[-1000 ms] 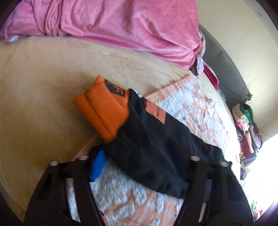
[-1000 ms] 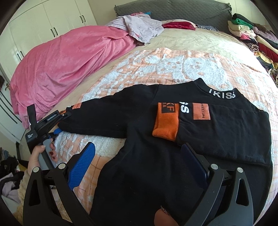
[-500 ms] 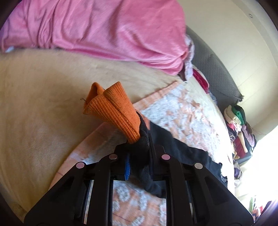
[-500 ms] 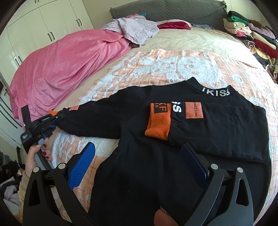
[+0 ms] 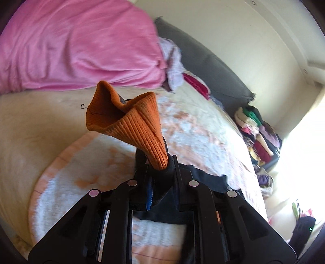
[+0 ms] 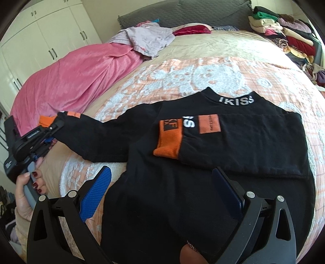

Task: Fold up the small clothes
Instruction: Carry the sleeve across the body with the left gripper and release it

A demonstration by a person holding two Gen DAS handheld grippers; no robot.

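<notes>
A black sweatshirt (image 6: 213,162) lies flat on the patterned peach and white blanket (image 6: 182,75) that covers the bed, its collar with white lettering toward the grey headboard (image 6: 182,12). One sleeve is folded across the chest, and its orange cuff (image 6: 169,140) rests on the black front beside an orange patch. The other sleeve (image 6: 97,136) stretches out to the side, toward the pink quilt (image 6: 77,81), and its end is raised off the blanket. The left tongs (image 5: 160,174) have just closed and now pinch that sleeve just behind its cuff; in the left wrist view the ribbed orange cuff (image 5: 130,126) flares out beyond the fingertips, open like a funnel, with black cloth bunched between the pads. In the right wrist view the left tongs (image 6: 53,130) show at the far left edge, held by a hand (image 6: 26,193) with dark red nails. The right tongs (image 6: 162,182) stand wide, with nothing between them; they hover over the lower part of the sweatshirt, one blue pad (image 6: 95,193) over the blanket at the hem's edge and the other over the black cloth. A crumpled lilac garment (image 6: 146,38) lies on the quilt near the headboard, and a stack of folded clothes (image 6: 288,34) sits at the bed's far corner.
</notes>
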